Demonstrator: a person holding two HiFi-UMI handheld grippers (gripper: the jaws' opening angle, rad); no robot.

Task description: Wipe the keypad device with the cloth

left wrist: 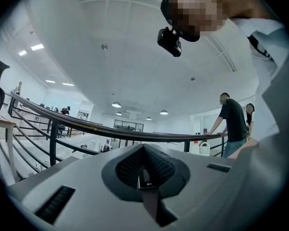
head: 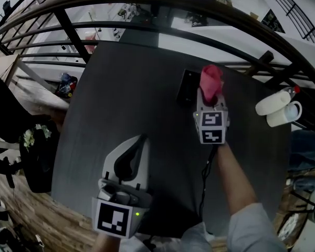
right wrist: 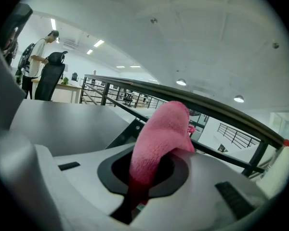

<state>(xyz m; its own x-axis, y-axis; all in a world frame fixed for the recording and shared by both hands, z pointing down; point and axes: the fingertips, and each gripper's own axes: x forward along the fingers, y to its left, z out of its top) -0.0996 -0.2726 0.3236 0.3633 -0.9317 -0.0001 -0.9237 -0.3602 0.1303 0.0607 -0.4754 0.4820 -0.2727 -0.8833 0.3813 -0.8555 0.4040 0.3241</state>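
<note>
Holding the pink cloth (head: 211, 79) clamped in the right gripper (head: 210, 100), at the right edge of the keypad device (head: 187, 86) on the table (head: 126, 88); contact unclear. Left gripper (head: 139, 145) is hanging well apart, jaws together, empty. Wiping seems to be starting; the next move is calling for cloth pressed flat across the keys.

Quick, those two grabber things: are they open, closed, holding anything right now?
Left gripper: closed, nothing in it.
Right gripper: closed on the pink cloth.
</note>
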